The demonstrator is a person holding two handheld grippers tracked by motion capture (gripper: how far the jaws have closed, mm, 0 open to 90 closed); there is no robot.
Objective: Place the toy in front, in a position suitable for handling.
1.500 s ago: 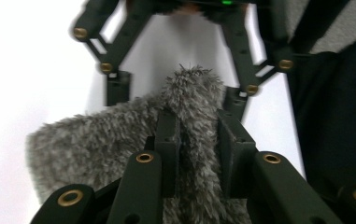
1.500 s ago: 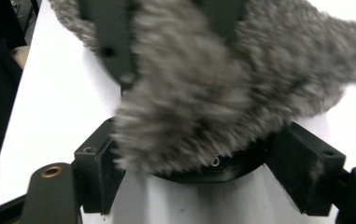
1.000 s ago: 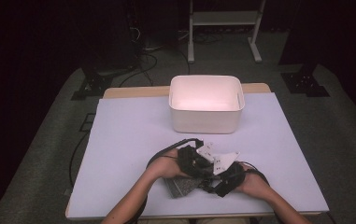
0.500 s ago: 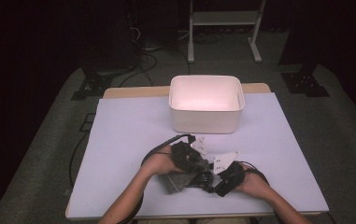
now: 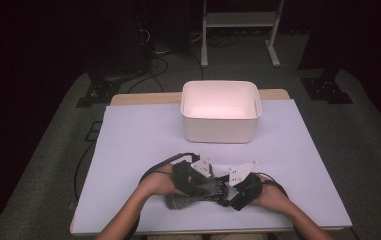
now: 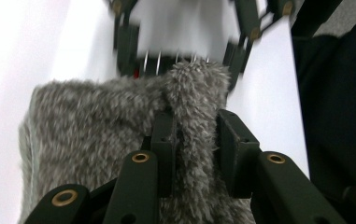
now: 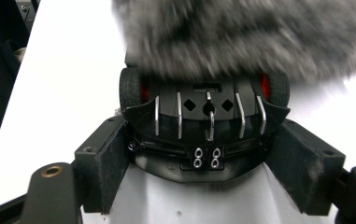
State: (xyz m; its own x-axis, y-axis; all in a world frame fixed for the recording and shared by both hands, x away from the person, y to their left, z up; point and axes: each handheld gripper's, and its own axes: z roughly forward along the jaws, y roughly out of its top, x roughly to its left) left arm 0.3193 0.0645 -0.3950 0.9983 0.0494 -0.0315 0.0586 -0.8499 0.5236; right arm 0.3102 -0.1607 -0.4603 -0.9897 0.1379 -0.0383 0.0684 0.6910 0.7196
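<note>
grey furry cloth (image 6: 96, 140), black toy car (image 7: 206, 121), white bin (image 5: 220, 112)

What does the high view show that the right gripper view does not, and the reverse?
High view adds: the white bin farther back and the person's forearms. Right gripper view adds: the black toy car from behind, its tyres and silver fins clear, clamped between the jaws. Shared: the grey furry cloth and the white table.

Table: a wooden top (image 5: 143, 98) under a white sheet (image 5: 138, 150)
Far middle: a white bin (image 5: 220, 131) stands on the sheet
Near edge: a grey furry cloth (image 5: 185, 200) lies on the sheet, just beside a black toy car (image 7: 206, 116)
</note>
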